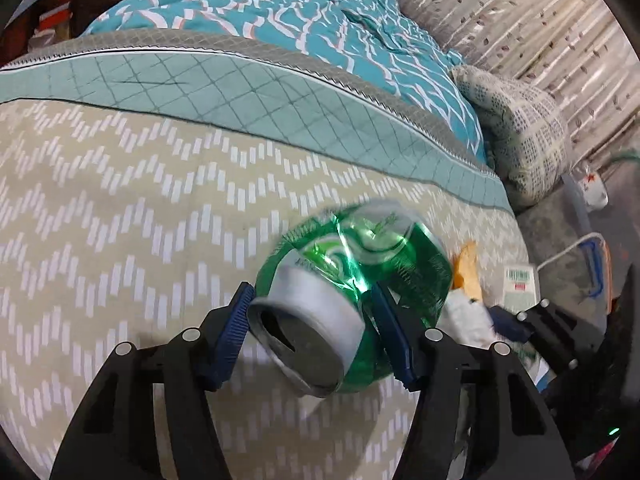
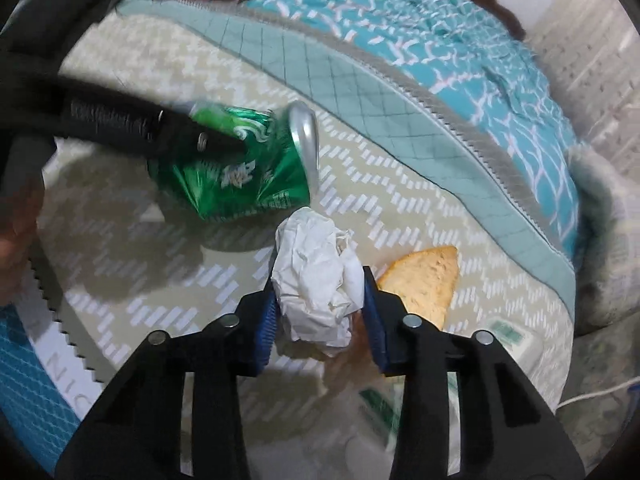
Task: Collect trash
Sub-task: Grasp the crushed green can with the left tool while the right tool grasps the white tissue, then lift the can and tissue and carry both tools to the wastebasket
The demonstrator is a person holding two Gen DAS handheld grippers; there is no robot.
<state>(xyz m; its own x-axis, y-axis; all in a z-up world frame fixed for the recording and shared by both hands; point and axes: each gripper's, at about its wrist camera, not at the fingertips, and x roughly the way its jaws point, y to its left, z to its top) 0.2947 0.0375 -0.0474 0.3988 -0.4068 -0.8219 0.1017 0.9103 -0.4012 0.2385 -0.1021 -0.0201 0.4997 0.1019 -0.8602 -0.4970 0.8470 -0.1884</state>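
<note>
Crumpled paper (image 2: pixel 320 276) sits clamped in the right gripper (image 2: pixel 320 308); left gripper (image 1: pixel 310 320) clasps the crushed can (image 1: pixel 352 276) crosswise, both above the bed (image 2: pixel 120 272).

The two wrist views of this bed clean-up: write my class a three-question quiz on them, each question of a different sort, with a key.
1. True or false: the left gripper is shut on the crushed green can.
2. Multiple choice: what does the right gripper hold between its blue pads? A) a glass bottle B) a crumpled white paper C) a spoon
3. Fill in: the wedge of bread lies on the ____, to the right of the paper in the right wrist view.

Key: 1 true; 2 B; 3 bed.
</note>
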